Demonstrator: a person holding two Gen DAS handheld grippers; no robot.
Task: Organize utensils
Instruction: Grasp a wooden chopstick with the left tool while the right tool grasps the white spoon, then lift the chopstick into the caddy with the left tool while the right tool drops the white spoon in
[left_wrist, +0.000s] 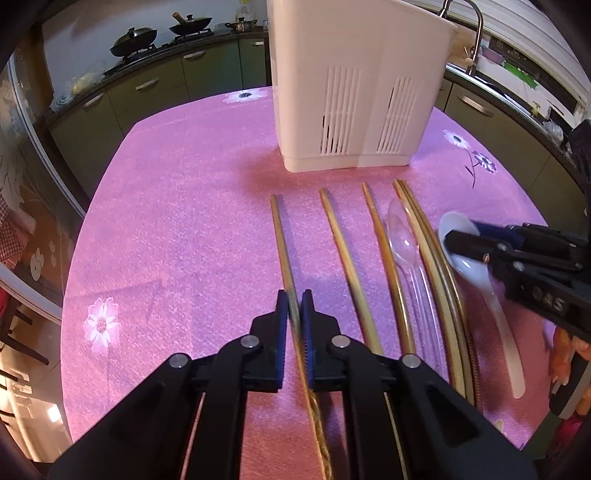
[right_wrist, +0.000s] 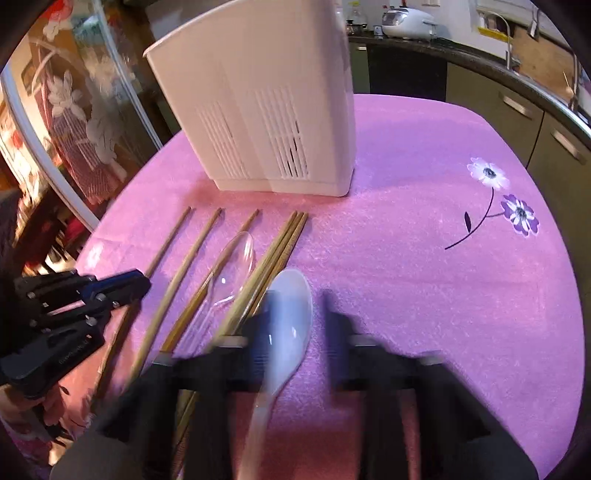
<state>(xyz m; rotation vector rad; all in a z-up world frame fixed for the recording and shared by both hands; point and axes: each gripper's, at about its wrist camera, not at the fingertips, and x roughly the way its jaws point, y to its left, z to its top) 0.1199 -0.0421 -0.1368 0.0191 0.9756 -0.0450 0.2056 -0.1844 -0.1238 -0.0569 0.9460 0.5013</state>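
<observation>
A tall white slotted utensil holder stands at the back of the table. Several wooden chopsticks lie in a row in front of it, with a clear plastic spoon among them. My left gripper is shut on the leftmost chopstick, which still rests on the cloth. At the row's right end lies a white spoon. My right gripper is pinched on its bowl; the right wrist view is motion-blurred there.
A pink flowered tablecloth covers the round table, whose edge drops off on all sides. Kitchen counters with woks and a faucet lie beyond. A glass door stands at the left.
</observation>
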